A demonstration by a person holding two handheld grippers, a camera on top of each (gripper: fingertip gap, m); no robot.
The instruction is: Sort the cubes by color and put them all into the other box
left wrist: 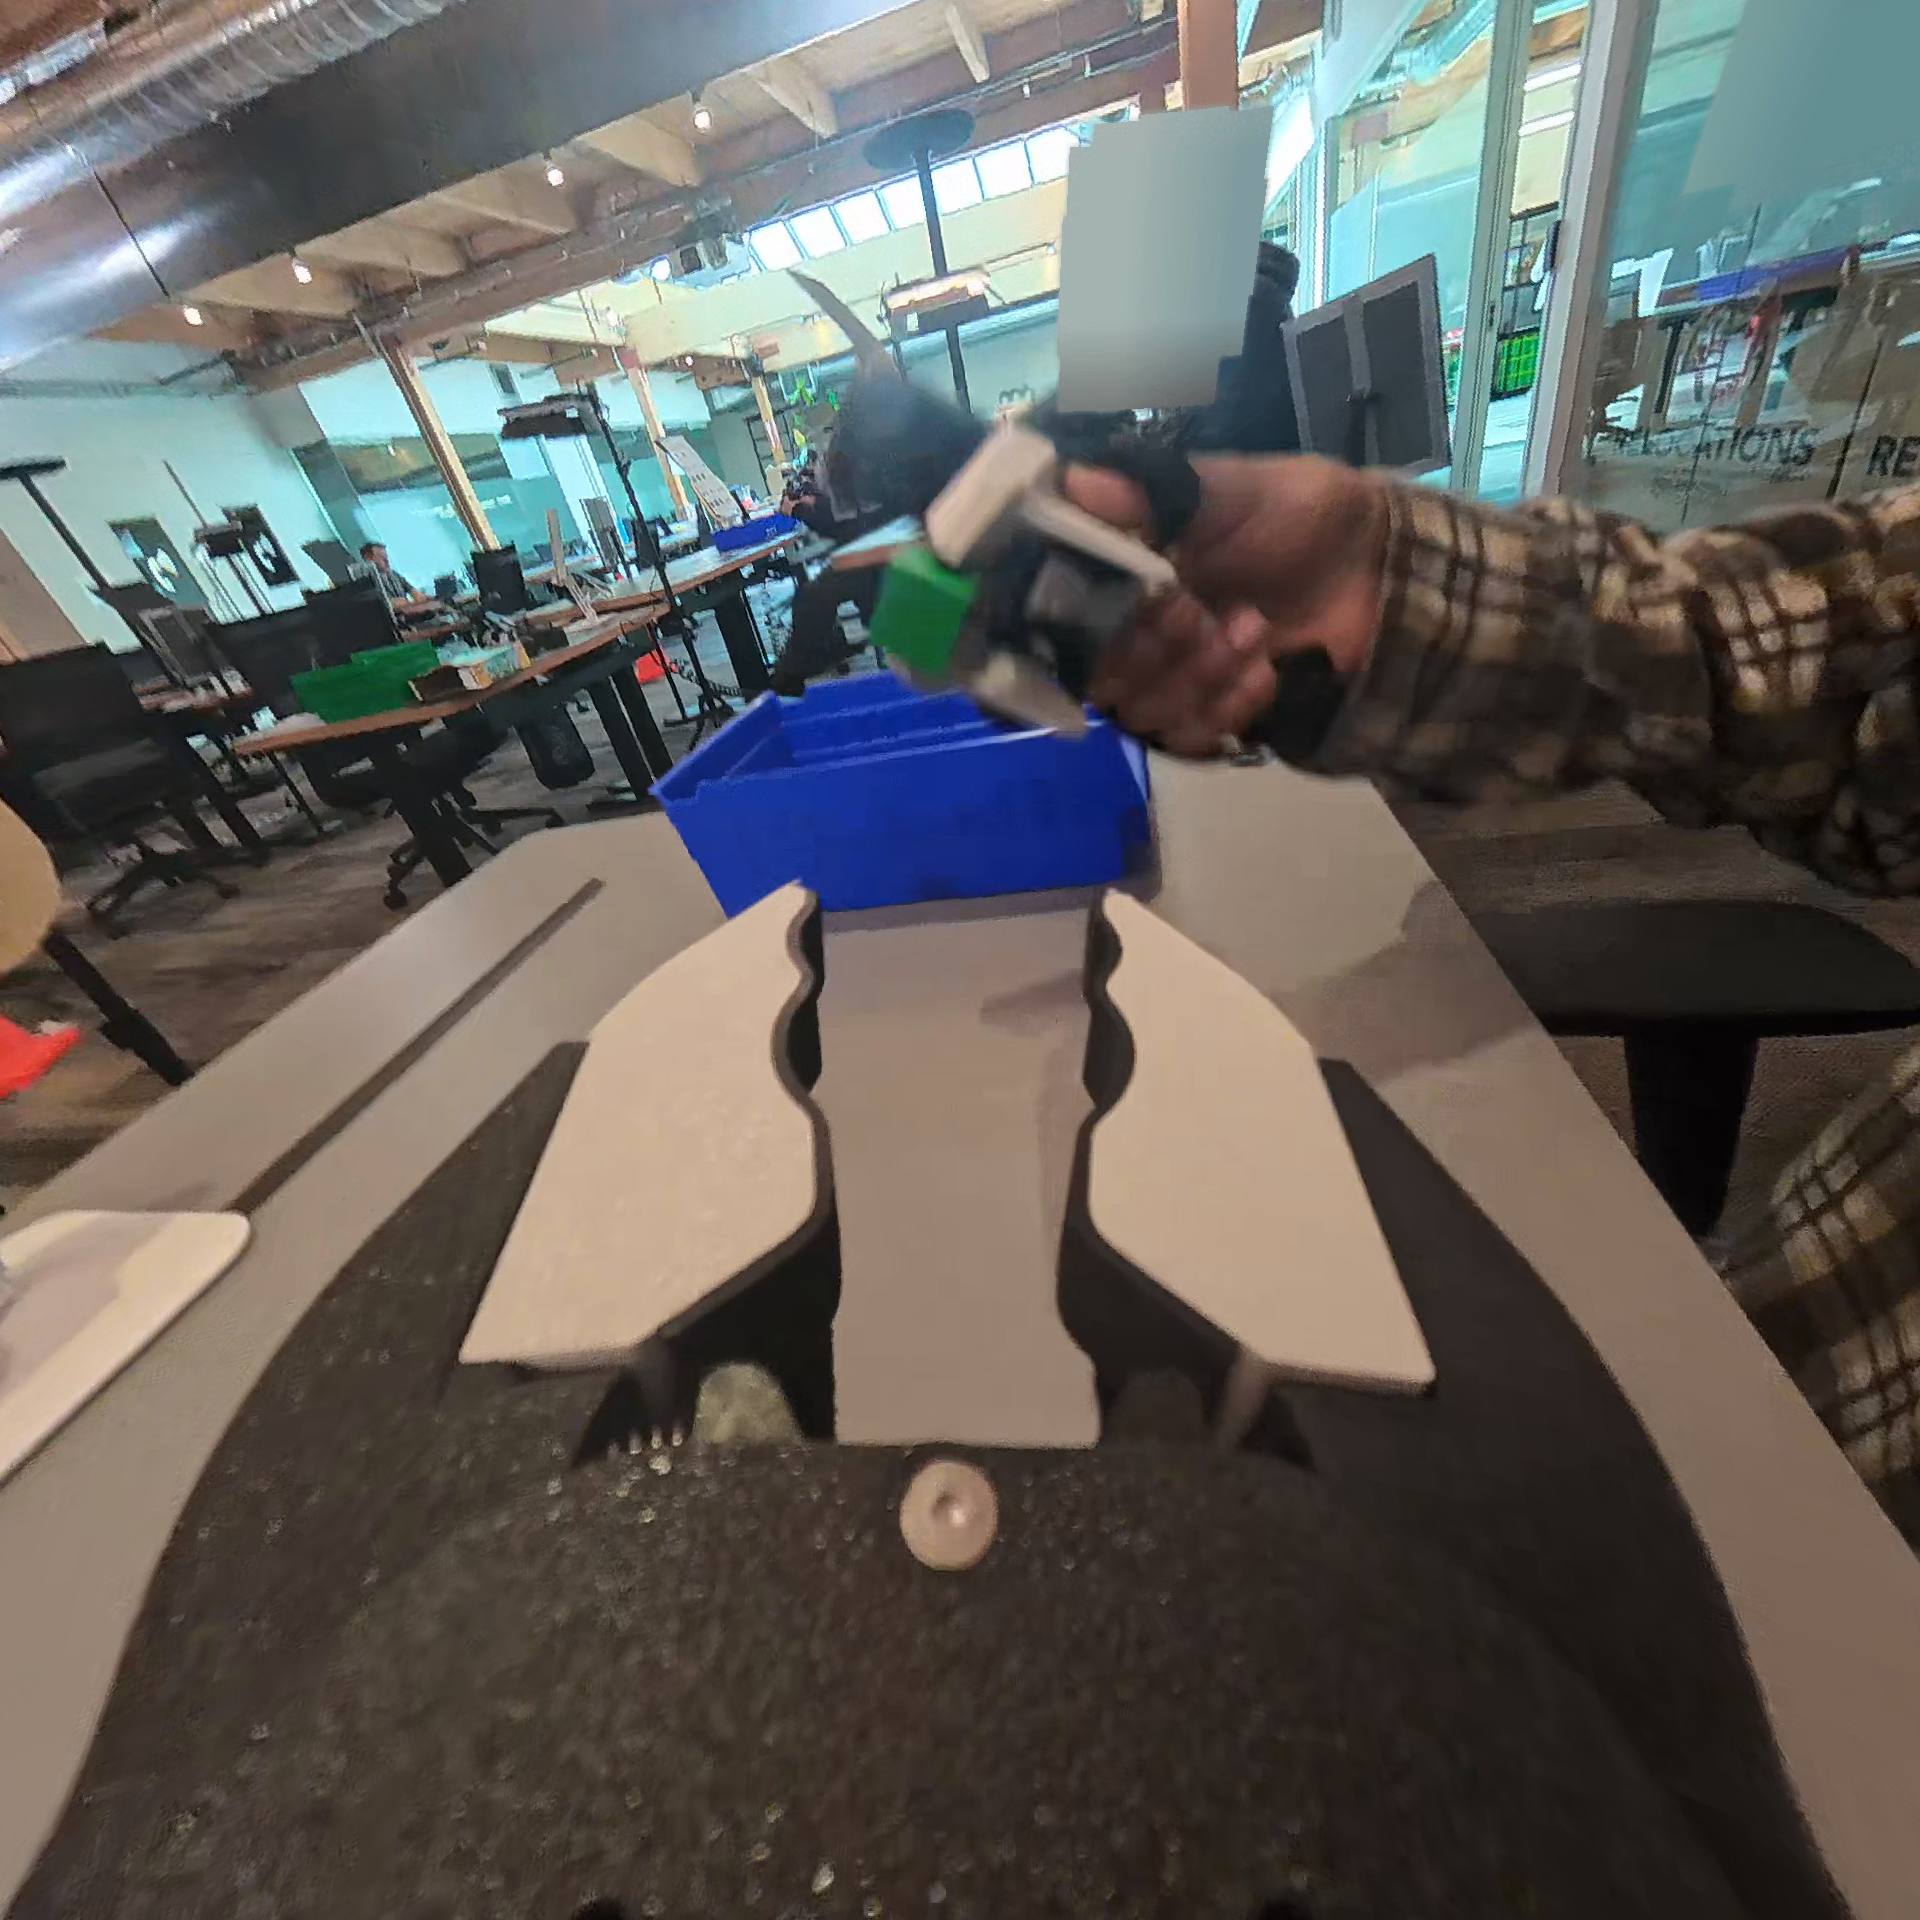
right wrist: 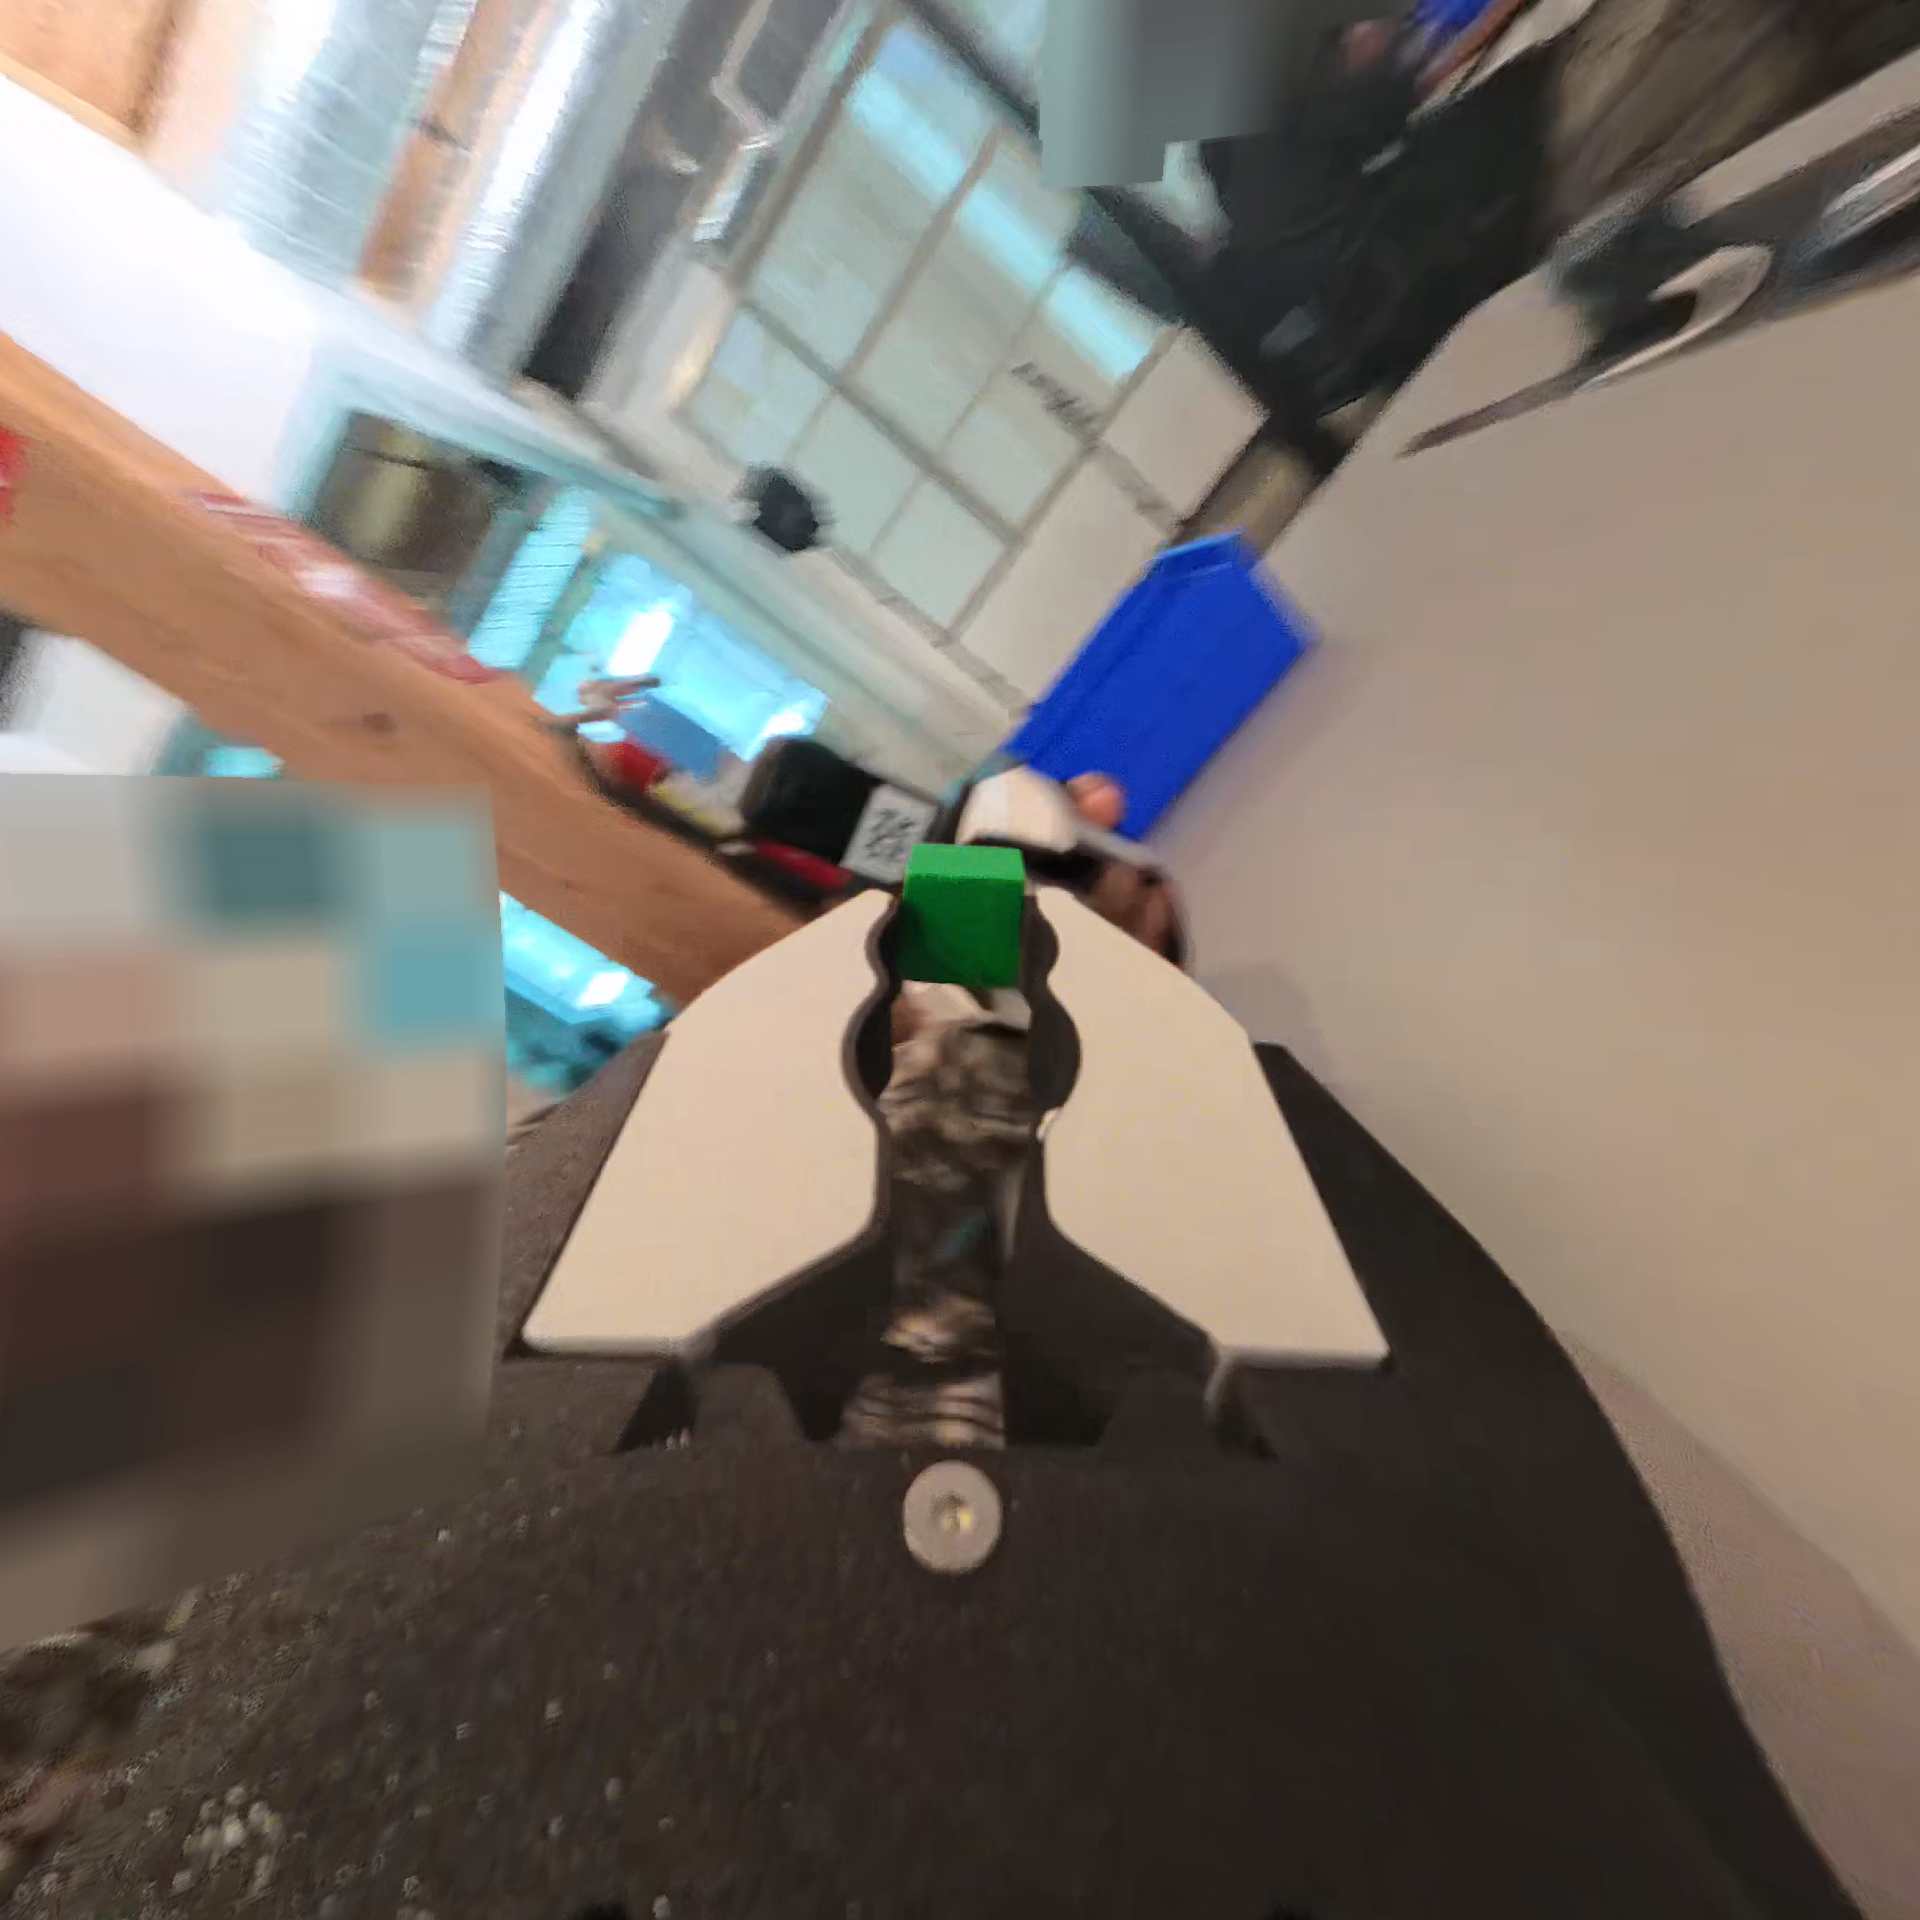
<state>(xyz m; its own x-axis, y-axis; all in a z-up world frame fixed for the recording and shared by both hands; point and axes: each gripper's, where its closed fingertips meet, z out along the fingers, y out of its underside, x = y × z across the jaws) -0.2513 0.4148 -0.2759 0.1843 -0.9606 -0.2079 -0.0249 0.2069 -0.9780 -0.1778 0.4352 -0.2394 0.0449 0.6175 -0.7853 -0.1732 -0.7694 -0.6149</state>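
Note:
A blue box [left wrist: 914, 821] with inner dividers stands on the grey table [left wrist: 1299, 987], just beyond my left gripper [left wrist: 951, 914], which is open and empty and hovers low over the table. My right gripper [right wrist: 961, 914] is shut on a green cube [right wrist: 961, 914] held at its fingertips. In the left wrist view the right gripper [left wrist: 956, 613] holds the green cube [left wrist: 923, 613] in the air above the blue box's near right side. The right wrist view is tilted and shows a blue box [right wrist: 1164, 675] on the table beyond the cube.
A white flat object [left wrist: 94, 1309] lies at the table's left edge. A dark slot [left wrist: 416, 1049] runs along the table's left side. A black chair [left wrist: 1683, 977] stands right of the table. A plaid-sleeved arm [left wrist: 1610, 644] reaches in from the right. Desks and chairs fill the room behind.

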